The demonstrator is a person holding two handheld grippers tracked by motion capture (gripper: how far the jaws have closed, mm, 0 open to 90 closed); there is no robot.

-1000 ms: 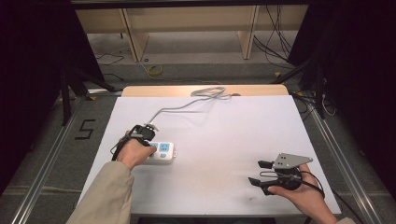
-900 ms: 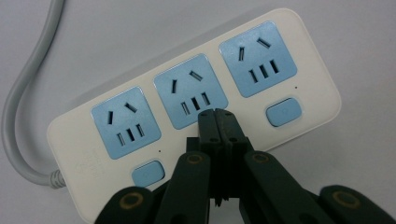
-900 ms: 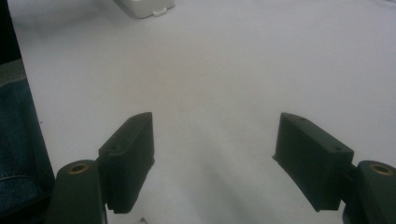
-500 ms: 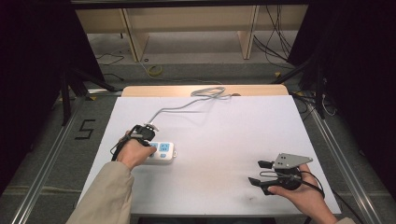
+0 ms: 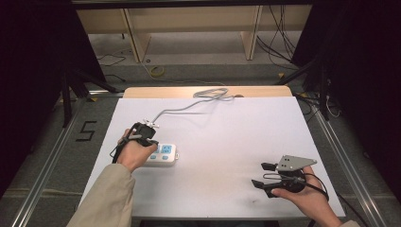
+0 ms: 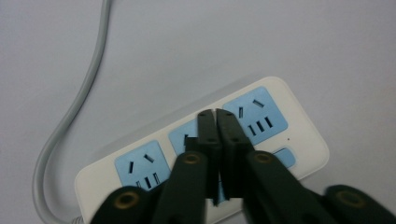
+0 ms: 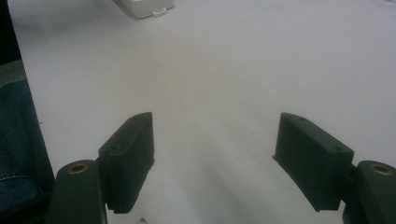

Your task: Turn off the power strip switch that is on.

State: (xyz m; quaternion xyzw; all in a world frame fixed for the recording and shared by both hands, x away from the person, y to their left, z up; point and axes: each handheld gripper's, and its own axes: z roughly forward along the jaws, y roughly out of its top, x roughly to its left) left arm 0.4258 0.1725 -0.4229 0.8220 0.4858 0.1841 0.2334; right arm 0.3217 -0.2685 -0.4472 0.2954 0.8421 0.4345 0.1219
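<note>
A white power strip [image 5: 163, 153] with blue sockets lies flat on the left part of the white table [image 5: 227, 137]. Its grey cable [image 5: 189, 106] runs to the back edge and coils there. My left gripper [image 5: 152, 143] is shut, held in a hand right over the strip. In the left gripper view the closed tips [image 6: 215, 114] sit over the middle socket of the power strip [image 6: 140, 163], with nothing between them. The cable [image 6: 84, 93] curves away at the left. My right gripper [image 5: 259, 174] stands open near the front right, low over bare table. Its jaws [image 7: 217, 130] are wide apart and empty.
A corner of the power strip [image 7: 144, 7] shows far off in the right gripper view, and blue trouser cloth [image 7: 18, 140] at its left edge. A wooden strip [image 5: 203, 91] borders the table's back. Metal rails [image 5: 350, 165] run along both sides. Wooden shelving [image 5: 189, 28] stands behind.
</note>
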